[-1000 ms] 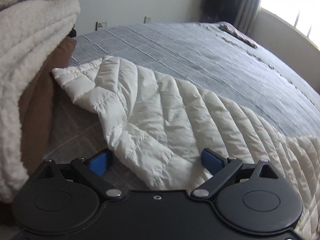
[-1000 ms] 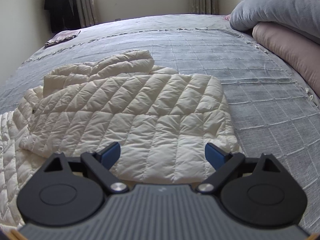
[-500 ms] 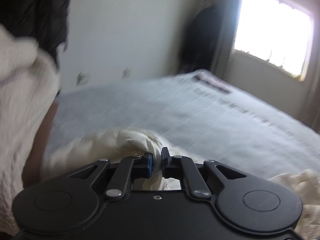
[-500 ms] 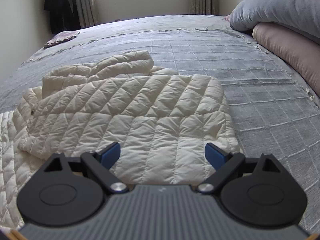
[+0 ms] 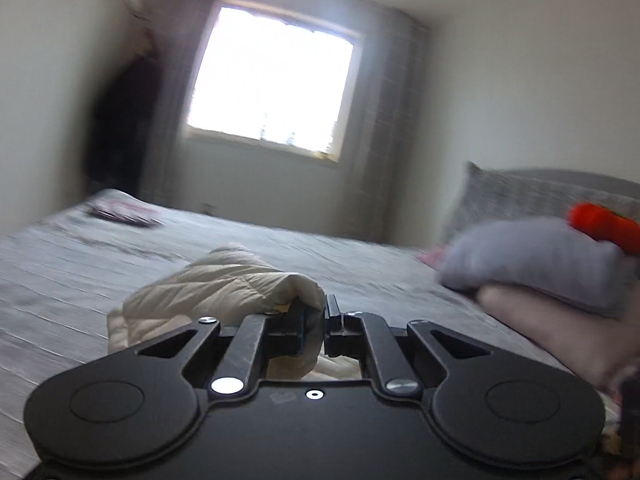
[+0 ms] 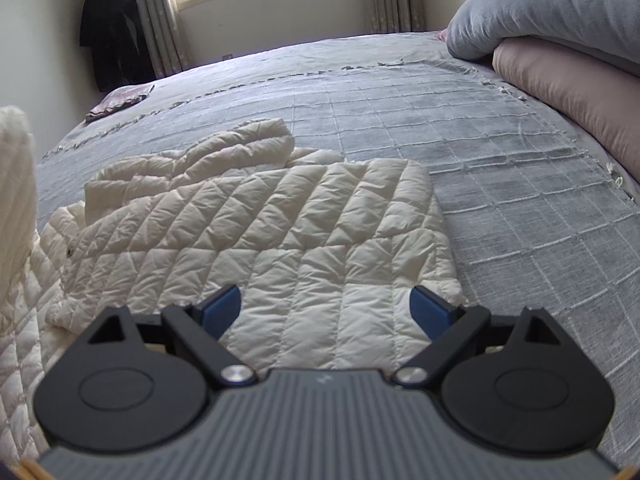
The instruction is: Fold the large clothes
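The quilted jacket [image 6: 280, 240] lies partly folded on the grey bedspread [image 6: 500, 168], its body flat and one sleeve [image 6: 240, 144] bunched along the far edge. In the right wrist view its long axis runs left to right across my line of sight, with the near hem directly ahead of the jaws.

My right gripper [image 6: 326, 306] is wide apart and grips nothing; it hovers just above the near hem, touching no fabric that I can confirm.

My left gripper [image 5: 316, 330] is clamped on a fold of the jacket [image 5: 224, 288], lifted clear of the bed [image 5: 60, 280]. The gripped fabric trails away forward and to the left of the jaws. I judge this to be a carry-over step: the held portion must travel across onto the flat body, so the left arm does the work and the right is nearer the resting part.

The right view shows the full layout of the flat body, plus a raised white strip [image 6: 16, 184] at its left margin, probably the lifted part. The left view is motion-blurred and shows only the gripped fold, the window [image 5: 272, 80] and the stacked pillows [image 5: 540, 276].
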{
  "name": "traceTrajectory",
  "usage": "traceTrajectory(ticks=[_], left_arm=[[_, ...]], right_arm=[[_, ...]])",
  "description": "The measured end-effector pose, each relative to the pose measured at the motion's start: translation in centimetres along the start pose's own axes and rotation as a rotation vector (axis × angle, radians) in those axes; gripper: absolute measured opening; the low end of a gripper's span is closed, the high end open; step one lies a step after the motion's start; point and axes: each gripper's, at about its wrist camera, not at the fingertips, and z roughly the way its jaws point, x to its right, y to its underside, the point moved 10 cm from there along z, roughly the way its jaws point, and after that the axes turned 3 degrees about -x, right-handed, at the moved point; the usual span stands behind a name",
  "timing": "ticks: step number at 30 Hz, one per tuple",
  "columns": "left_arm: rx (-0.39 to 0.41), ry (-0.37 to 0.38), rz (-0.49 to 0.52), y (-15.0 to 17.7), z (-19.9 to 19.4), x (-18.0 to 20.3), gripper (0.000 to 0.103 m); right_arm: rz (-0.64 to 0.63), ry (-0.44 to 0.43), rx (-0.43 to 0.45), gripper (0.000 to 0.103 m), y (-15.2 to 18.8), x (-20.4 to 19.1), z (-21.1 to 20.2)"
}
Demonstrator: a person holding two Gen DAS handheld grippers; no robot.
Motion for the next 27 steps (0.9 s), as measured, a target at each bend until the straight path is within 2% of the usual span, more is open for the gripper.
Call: traceTrajectory(ticks=[2,5,7,9,10,11,12,14,15,16,18,19,23,25,27], left_arm=[[-0.066,0.082,0.021,2.5,1.7,2.8,0.009],[-0.193,0.157,0.057,7.3,4.0,5.8,0.010],[-0.271,0.175,0.064,10.4,5.6,6.6,0.011],[-0.400,0.176,0.078,14.1,7.4,6.7,0.012],[-0.472,0.174,0.090,15.9,8.1,6.6,0.018],[-0.513,0.180,0.105,17.4,8.6,6.5,0.019],[-0.495,0.191,0.111,17.7,8.5,6.6,0.019],[-0.514,0.199,0.082,17.3,7.8,6.4,0.024],[-0.532,0.215,0.062,16.8,7.3,6.5,0.036],[-0.539,0.238,0.055,16.3,6.6,6.6,0.055],[-0.512,0.271,0.084,15.1,4.2,6.9,0.075],[-0.483,0.274,0.117,14.6,3.0,6.8,0.079],[-0.436,0.165,0.192,13.3,-1.4,3.6,0.080],[-0.413,0.127,0.176,12.7,-3.0,1.4,0.080],[-0.373,0.028,0.148,12.2,-3.6,-1.9,0.080]], right_arm=[[0.018,-0.003,0.008,0.092,-0.2,0.4,-0.2],[0.048,-0.006,0.013,0.092,-0.4,0.9,-0.2],[0.064,-0.011,0.012,0.092,-0.3,1.2,-0.1],[0.067,-0.020,0.012,0.092,-0.3,1.1,0.0],[0.062,-0.028,0.011,0.092,-0.3,0.8,0.1],[0.053,-0.035,0.012,0.092,-0.3,0.5,0.1],[0.043,-0.039,0.013,0.092,-0.2,0.3,0.1],[0.014,-0.045,0.016,0.092,-0.2,-0.4,0.1],[0.000,-0.049,0.020,0.092,-0.2,-0.7,0.0],[-0.012,-0.055,0.025,0.092,-0.3,-1.1,-0.2],[-0.021,-0.073,0.035,0.092,-0.4,-1.7,-0.6],[-0.024,-0.083,0.043,0.092,-0.5,-2.2,-1.0],[-0.125,-0.113,0.078,0.092,-0.9,-5.6,-2.9],[-0.173,-0.143,0.090,0.092,-0.8,-7.9,-3.8],[-0.230,-0.187,0.091,0.092,-0.4,-10.6,-4.4]])
